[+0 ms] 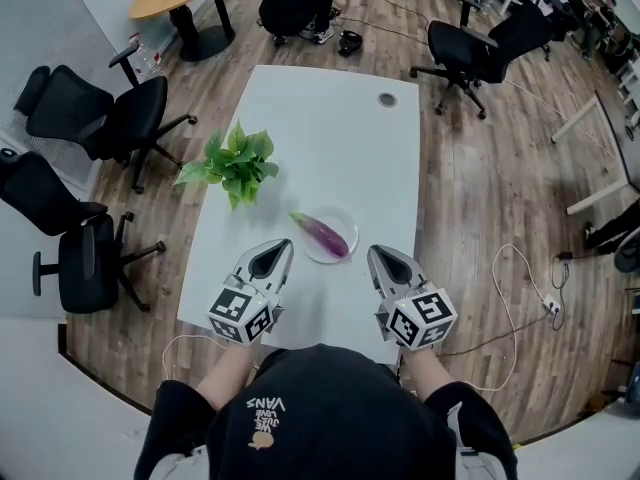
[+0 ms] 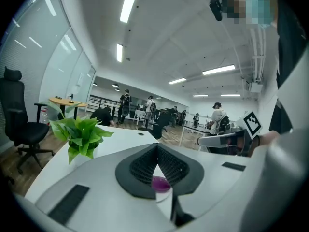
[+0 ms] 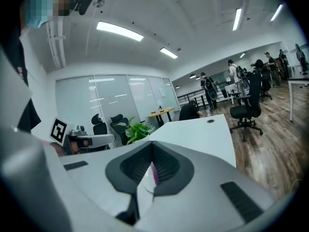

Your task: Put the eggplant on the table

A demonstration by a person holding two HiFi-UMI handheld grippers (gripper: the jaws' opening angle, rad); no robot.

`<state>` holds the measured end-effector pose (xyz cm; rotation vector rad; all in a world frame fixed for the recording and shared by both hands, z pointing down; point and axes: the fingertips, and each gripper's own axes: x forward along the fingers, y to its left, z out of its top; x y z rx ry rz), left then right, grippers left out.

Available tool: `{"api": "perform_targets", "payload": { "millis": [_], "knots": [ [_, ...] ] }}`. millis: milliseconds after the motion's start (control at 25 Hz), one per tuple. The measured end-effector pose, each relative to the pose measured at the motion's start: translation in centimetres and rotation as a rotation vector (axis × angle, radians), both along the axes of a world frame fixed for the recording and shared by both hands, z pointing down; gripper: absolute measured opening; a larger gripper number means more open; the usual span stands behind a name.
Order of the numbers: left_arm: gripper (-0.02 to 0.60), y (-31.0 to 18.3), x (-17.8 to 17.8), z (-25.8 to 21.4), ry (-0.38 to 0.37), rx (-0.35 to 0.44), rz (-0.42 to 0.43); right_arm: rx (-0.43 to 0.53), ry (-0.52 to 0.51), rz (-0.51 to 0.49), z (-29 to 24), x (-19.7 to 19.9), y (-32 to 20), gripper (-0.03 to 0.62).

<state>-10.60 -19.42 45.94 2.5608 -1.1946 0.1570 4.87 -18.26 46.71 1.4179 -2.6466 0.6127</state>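
Eggplant lies on its plate, not on the bare tabletop. Left gripper and right gripper hover near it, jaws closed, empty. Grasp and transfer outstanding.

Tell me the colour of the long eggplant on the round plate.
The long eggplant is purple; the head view shows it best.

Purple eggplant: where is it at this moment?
In the head view the purple eggplant lies on a pale round plate on the white table, just beyond and between the left gripper and right gripper, lower right of the green leafy plant.
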Motion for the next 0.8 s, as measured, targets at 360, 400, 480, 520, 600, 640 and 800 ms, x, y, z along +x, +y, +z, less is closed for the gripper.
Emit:
{"api": "perform_targets", "payload": {
  "millis": [360, 400, 480, 520, 600, 640, 800],
  "knots": [
    [0.011, 3.2, 1.0, -0.2, 0.043, 0.011, 0.020, 0.053, 0.041, -0.009, -1.1, -0.3, 2.1, 0.018],
    [0.011, 3.4, 0.9, -0.1, 0.040, 0.008, 0.018, 0.052, 0.050, -0.010, -1.0, -0.2, 2.2, 0.018],
    [0.011, 3.7, 0.9, 0.2, 0.040, 0.001, 0.015, 0.047, 0.063, -0.013, -0.8, -0.2, 2.4, 0.018],
    [0.011, 3.8, 0.9, 0.2, 0.043, -0.002, 0.013, 0.043, 0.066, -0.014, -0.8, -0.1, 2.4, 0.018],
    [0.011, 3.9, 1.0, 0.2, 0.051, -0.007, 0.010, 0.038, 0.070, -0.020, -0.6, -0.2, 2.6, 0.018],
    [0.011, 4.0, 1.0, 0.2, 0.053, -0.008, 0.011, 0.036, 0.069, -0.024, -0.6, -0.3, 2.7, 0.017],
    [0.011, 3.8, 1.1, 0.4, 0.081, -0.022, 0.006, 0.034, 0.072, -0.037, -0.5, -0.6, 2.6, 0.017]
  ]
}}
